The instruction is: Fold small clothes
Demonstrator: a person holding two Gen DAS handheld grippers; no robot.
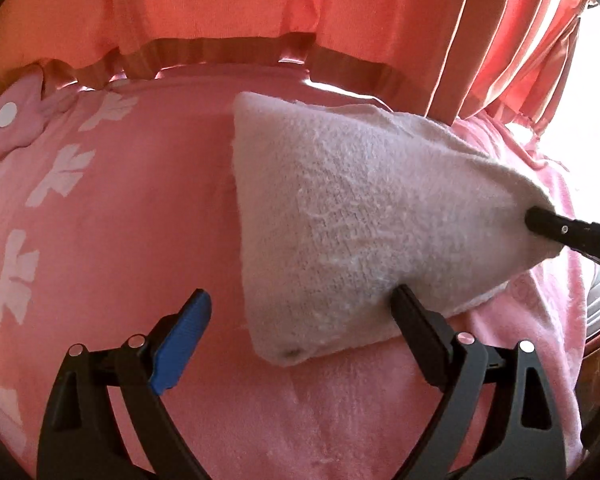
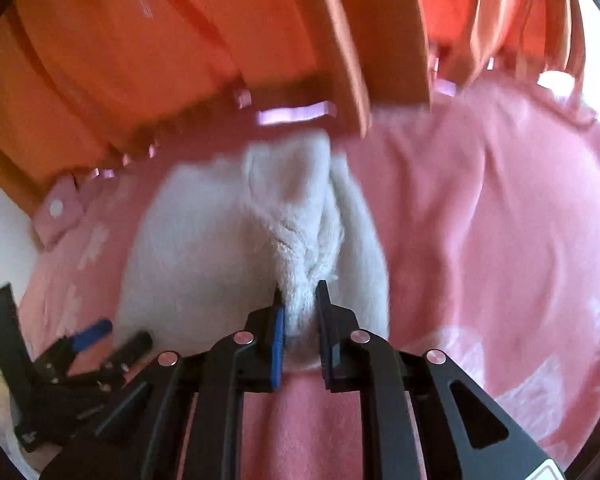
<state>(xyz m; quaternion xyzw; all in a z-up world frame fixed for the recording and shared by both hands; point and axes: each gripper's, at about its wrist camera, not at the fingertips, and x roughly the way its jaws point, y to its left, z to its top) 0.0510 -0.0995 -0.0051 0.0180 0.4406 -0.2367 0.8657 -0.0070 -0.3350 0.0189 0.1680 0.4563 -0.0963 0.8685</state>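
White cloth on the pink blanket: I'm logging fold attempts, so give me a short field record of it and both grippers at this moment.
item: white fuzzy cloth, small, lifted at one corner
surface: pink blanket with white flower prints
right gripper: shut on a bunched corner of the cloth
left gripper: open, holding nothing; one finger against the cloth's near edge
background: orange curtain behind the blanket
image quality: right wrist view is motion-blurred
fold state: not yet lying flat
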